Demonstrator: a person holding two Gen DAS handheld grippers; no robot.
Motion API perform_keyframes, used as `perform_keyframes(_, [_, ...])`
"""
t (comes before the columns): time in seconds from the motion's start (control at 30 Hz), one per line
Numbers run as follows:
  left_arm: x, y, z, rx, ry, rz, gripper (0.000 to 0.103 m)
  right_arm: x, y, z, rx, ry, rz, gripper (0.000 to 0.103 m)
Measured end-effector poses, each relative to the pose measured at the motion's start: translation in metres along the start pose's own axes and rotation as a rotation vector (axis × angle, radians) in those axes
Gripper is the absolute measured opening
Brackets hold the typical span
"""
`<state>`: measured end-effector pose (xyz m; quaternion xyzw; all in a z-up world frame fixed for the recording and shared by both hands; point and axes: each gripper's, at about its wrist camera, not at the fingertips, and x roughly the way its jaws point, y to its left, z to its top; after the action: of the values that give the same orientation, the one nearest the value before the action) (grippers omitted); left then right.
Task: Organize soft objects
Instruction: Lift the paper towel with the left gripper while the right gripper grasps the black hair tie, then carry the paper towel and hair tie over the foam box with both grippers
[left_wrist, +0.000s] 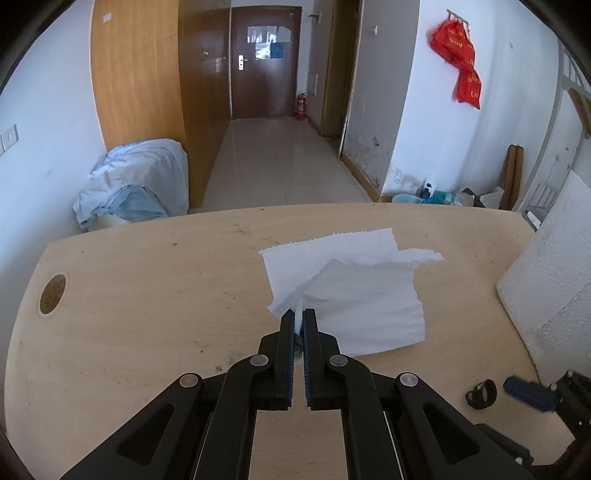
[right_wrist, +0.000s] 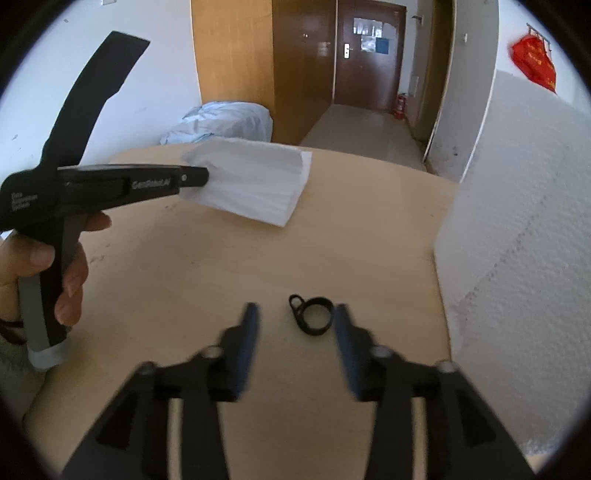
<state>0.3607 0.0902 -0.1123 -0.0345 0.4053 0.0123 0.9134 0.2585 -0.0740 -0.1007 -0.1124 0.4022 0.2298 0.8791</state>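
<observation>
A white paper tissue (left_wrist: 354, 291) lies partly folded on the wooden table (left_wrist: 147, 295). My left gripper (left_wrist: 298, 314) is shut on the tissue's near corner and holds it lifted off the table. In the right wrist view the left gripper (right_wrist: 205, 176) shows from the side with the tissue (right_wrist: 255, 184) hanging from its tip. My right gripper (right_wrist: 295, 317) is open and empty, low over the table's near right part, with a small black ring (right_wrist: 312, 315) between its fingertips' line of sight.
A white foam board (right_wrist: 517, 240) stands along the table's right edge. The black ring (left_wrist: 480, 394) also shows in the left wrist view, beside the right gripper's finger. A round cable hole (left_wrist: 53, 293) is at the table's left. Bedding lies piled on the floor beyond.
</observation>
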Motion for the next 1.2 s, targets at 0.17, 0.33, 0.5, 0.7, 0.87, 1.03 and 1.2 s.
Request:
perform_keyframes(0.17, [0.0, -0.001, -0.001, -0.001, 0.0, 0.001, 0.004, 0.008, -0.001, 0.005, -0.003, 0.012, -0.013, 0.056])
perform_keyframes(0.33, [0.0, -0.001, -0.001, -0.001, -0.001, 0.002, 0.004, 0.018, 0.004, 0.011, -0.013, 0.025, -0.03, 0.056])
perform_keyframes(0.5, [0.0, -0.002, -0.002, -0.002, -0.001, 0.001, 0.004, 0.018, 0.004, 0.012, -0.011, 0.027, -0.049, 0.043])
perform_keyframes(0.7, [-0.001, -0.004, -0.003, -0.004, -0.006, 0.0, 0.004, 0.019, 0.004, 0.01, -0.021, 0.046, -0.051, 0.027])
perform_keyframes(0.87, [-0.002, -0.003, -0.002, -0.003, -0.007, 0.001, 0.004, 0.017, 0.005, 0.01, -0.026, 0.042, -0.064, 0.023])
perform_keyframes(1.03, [-0.005, 0.0, -0.001, -0.007, -0.007, 0.001, 0.004, 0.008, 0.009, 0.009, -0.031, 0.026, -0.054, 0.023])
perform_keyframes(1.2, [-0.008, -0.001, 0.0, -0.001, -0.01, 0.004, 0.004, -0.009, 0.01, 0.007, -0.022, 0.002, -0.041, 0.023])
